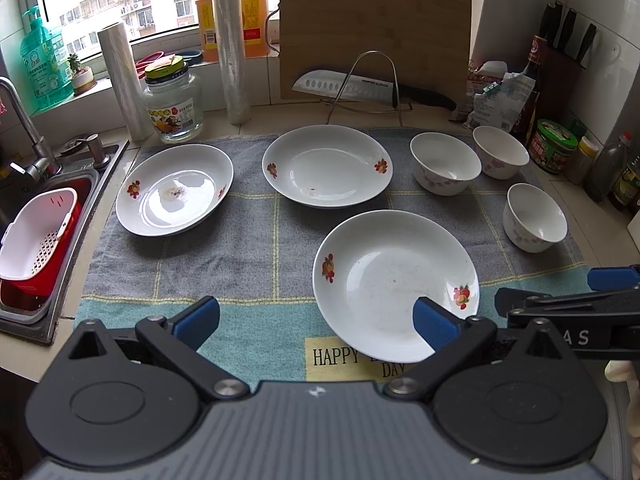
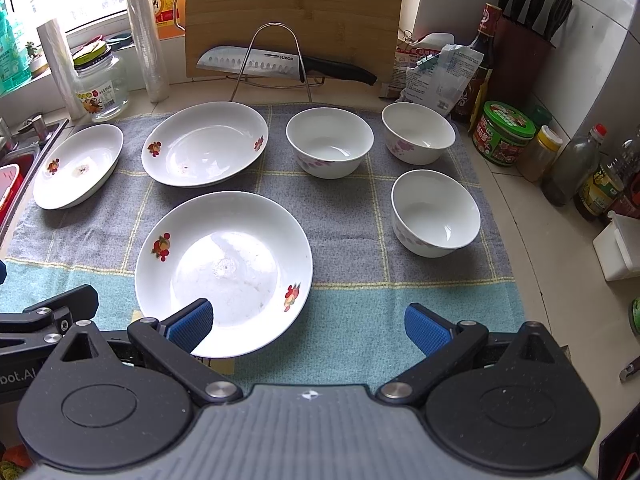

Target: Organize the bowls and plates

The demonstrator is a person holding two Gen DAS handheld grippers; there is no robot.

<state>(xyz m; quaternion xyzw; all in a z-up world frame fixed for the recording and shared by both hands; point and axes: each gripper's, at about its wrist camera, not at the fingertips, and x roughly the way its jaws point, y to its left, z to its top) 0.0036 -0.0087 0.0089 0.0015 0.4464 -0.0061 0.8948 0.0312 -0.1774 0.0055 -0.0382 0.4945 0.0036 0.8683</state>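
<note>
White china waiting on a grey towel as two grippers are closing in

Ceramic plates and bowls are lying unstacked on a checked towel [image 1: 256, 248] beside the sink [image 1: 60, 216], with nothing yet gathered. Three flower-printed plates are sitting apart: the near plate [image 1: 394, 284] at the towel's front, the middle plate [image 1: 328, 166] behind it, the left plate [image 1: 174, 190] nearest the sink. Three bowls are standing separately on the right: the back-left bowl [image 2: 330, 142], the back-right bowl [image 2: 418, 132] and the near bowl [image 2: 436, 212].

Both tools are hovering low over the towel's front edge, holding nothing. The left gripper [image 1: 316, 322] is spread wide, its right pad overlapping the near plate's rim in view. The right gripper [image 2: 308, 326] is likewise gaping, its left pad over the same plate.

Judging from this, the first pickup is probably the near plate. Doing it well is likely calling for one tool only, pinching the raised rim squarely, lifting level, and lowering onto another plate gently, since glazed china is slippery and chips easily
</note>
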